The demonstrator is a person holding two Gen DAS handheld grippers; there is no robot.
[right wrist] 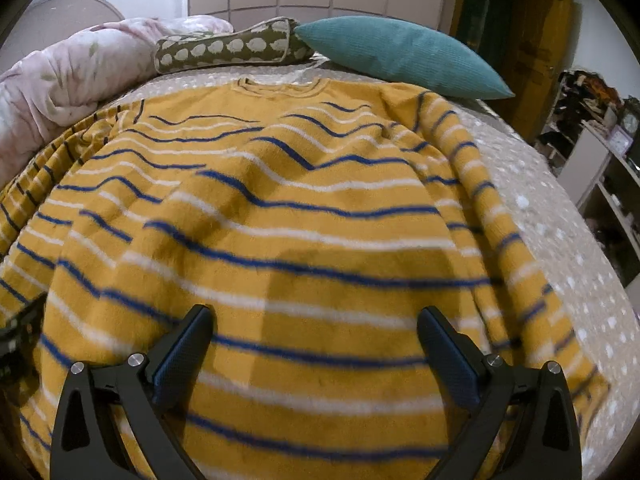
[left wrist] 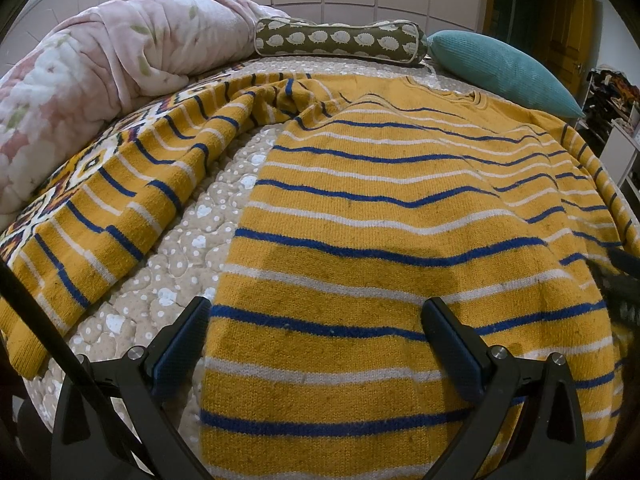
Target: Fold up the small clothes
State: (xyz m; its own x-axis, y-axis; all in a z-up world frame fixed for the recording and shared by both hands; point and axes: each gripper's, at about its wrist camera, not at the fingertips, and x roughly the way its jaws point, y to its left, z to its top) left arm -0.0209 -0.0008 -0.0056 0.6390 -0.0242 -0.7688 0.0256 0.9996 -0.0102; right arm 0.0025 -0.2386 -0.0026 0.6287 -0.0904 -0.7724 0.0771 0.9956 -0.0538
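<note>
A yellow knit sweater [left wrist: 380, 216] with blue and white stripes lies spread flat on the bed, neck away from me. Its left sleeve [left wrist: 120, 208] stretches out to the left, and its right sleeve [right wrist: 500, 216] lies along the right side of the body. It also fills the right wrist view [right wrist: 280, 220]. My left gripper [left wrist: 316, 320] is open and empty, just above the sweater's lower left hem. My right gripper [right wrist: 316, 324] is open and empty above the lower right part of the body.
A beige dotted quilted bedspread [left wrist: 188, 248] covers the bed. A pink floral duvet [left wrist: 100, 56] is bunched at the back left. A brown hedgehog-print bolster [left wrist: 340, 38] and a teal pillow [right wrist: 400, 56] lie at the head. Shelves [right wrist: 600, 184] stand at the right.
</note>
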